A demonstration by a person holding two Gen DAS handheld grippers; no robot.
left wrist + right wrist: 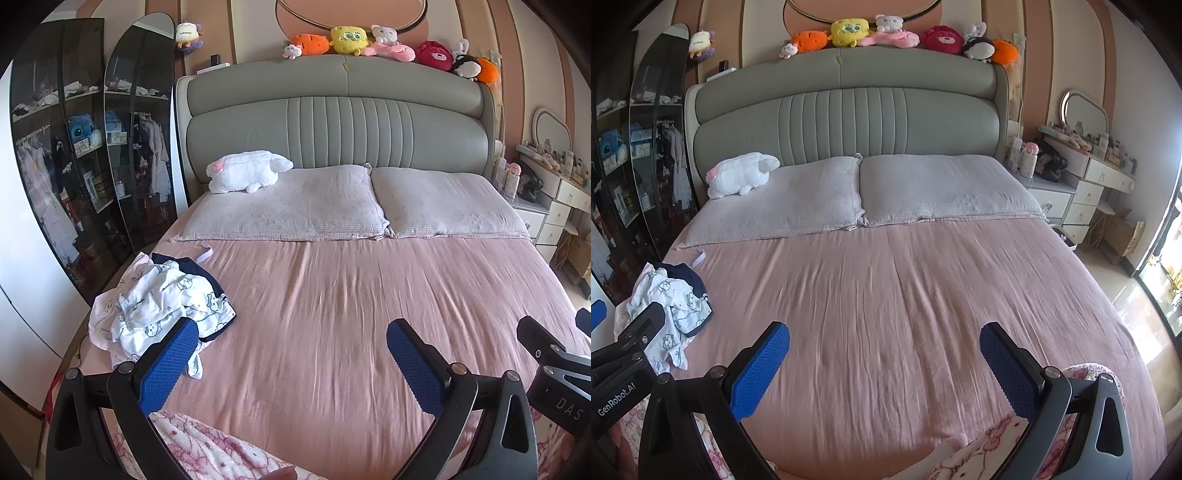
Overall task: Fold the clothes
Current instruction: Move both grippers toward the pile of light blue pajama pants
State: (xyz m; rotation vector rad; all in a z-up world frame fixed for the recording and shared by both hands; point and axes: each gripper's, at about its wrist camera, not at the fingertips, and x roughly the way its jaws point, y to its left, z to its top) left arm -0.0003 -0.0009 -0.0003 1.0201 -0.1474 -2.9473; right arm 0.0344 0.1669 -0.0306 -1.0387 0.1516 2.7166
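A crumpled pile of clothes (162,306), white with a blue animal print and a navy piece, lies at the left edge of the pink bed sheet (332,295). It also shows in the right wrist view (672,306). My left gripper (291,339) is open and empty, held above the sheet, its left finger just in front of the pile. My right gripper (884,341) is open and empty above the middle of the sheet, to the right of the left one.
Two pillows (857,192) and a white plush toy (247,171) lie at the grey headboard (340,114). A glass wardrobe (74,155) stands left. A nightstand and dresser (1082,184) stand right. A pink patterned blanket (207,450) lies at the near edge.
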